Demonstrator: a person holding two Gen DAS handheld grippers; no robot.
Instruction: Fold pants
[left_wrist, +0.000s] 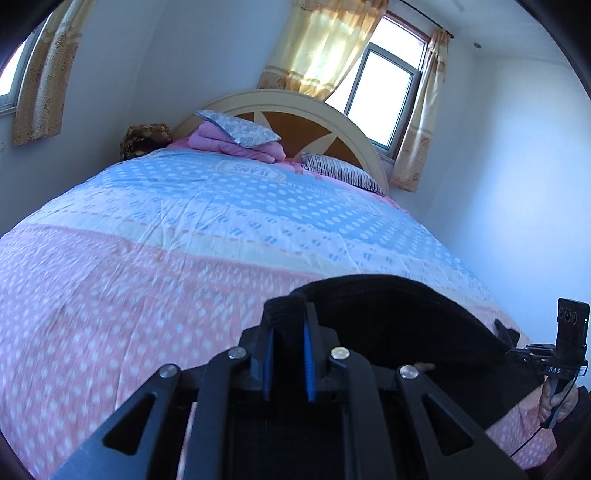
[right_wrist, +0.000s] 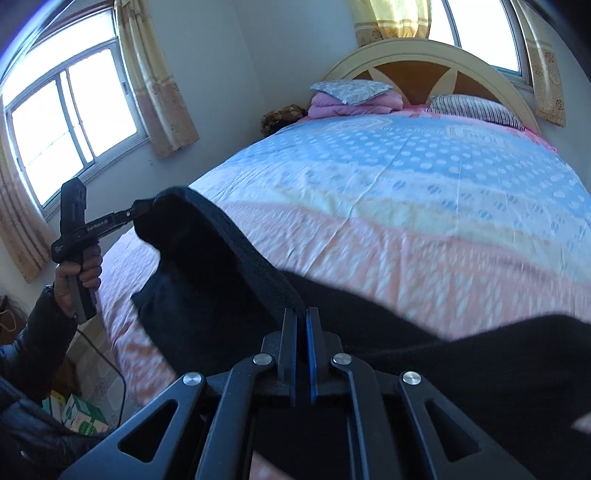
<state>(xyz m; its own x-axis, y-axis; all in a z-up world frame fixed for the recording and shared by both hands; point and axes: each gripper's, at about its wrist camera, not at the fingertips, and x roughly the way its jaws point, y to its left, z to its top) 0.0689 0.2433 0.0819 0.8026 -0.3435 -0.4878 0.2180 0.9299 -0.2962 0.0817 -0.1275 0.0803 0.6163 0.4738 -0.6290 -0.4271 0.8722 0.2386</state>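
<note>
A: Entry. The black knit pants (left_wrist: 388, 317) are lifted above the near end of the bed, over the quilt with its pink, cream and blue dotted bands (left_wrist: 184, 236). State of the left gripper (left_wrist: 288, 317)?

B: Clenched. A ribbed edge of the pants, likely the waistband, is pinched between its blue-lined fingers (left_wrist: 308, 354). The cloth stands up out of the tips and runs off to the right of that view.

A: And the right gripper (right_wrist: 302, 314)?

B: Also clamped on the pants. Its black fingers (right_wrist: 290, 343) stand almost together with only a thin edge of the fabric between them. In the right wrist view the ribbed band stretches from these tips up and left to the other gripper, held in a hand (right_wrist: 79, 273) with a dark sleeve.

A: So the band spans both grippers?

B: Yes, taut along its top edge; the rest of the garment hangs below it and spreads across the lower right of that view. The lower cloth is blurred, so I cannot tell whether it touches the quilt.

A: Background?

B: Cream arched headboard with brown panels (left_wrist: 295, 122), a folded pink blanket (left_wrist: 229, 142), a striped pillow (left_wrist: 343, 171), yellow curtains (left_wrist: 325, 44).
</note>
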